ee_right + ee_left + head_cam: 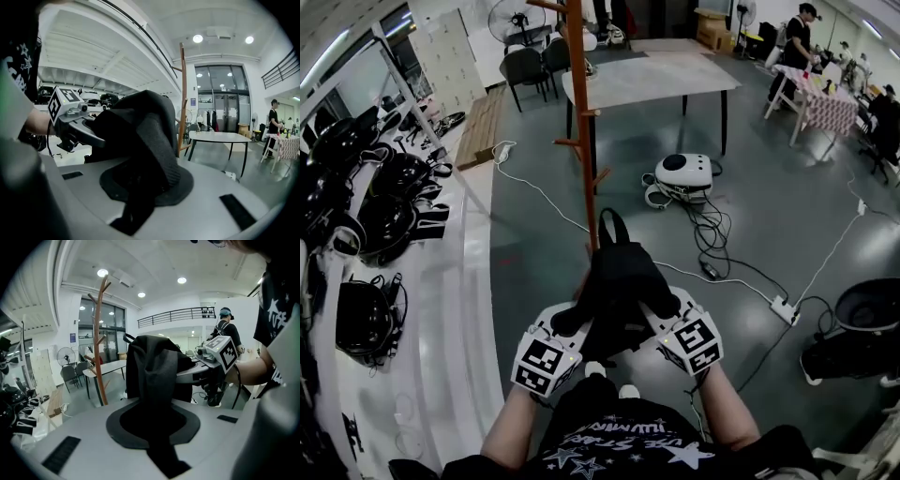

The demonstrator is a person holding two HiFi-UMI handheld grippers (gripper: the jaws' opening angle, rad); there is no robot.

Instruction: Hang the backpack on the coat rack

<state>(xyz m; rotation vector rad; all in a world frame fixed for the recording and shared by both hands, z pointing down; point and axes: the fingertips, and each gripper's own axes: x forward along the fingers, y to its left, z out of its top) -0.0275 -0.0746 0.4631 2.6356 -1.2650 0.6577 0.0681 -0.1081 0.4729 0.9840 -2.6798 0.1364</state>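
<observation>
Black backpack (617, 281) held up at the centre of the head view, near the coat rack (579, 122) but on no peg. The left tongs (565, 322) and right tongs (664, 309) are each clamped on its fabric. Hanging is not yet done. The head view shows its top loop (612, 223) free; the gripper views show the rack's upper pegs (104, 286) overhead.

the backpack (619, 281) is matt black cloth with a coarse woven strap. the coat rack (580, 94) is smooth reddish-brown wood. the floor (769, 216) is glossy grey.
</observation>
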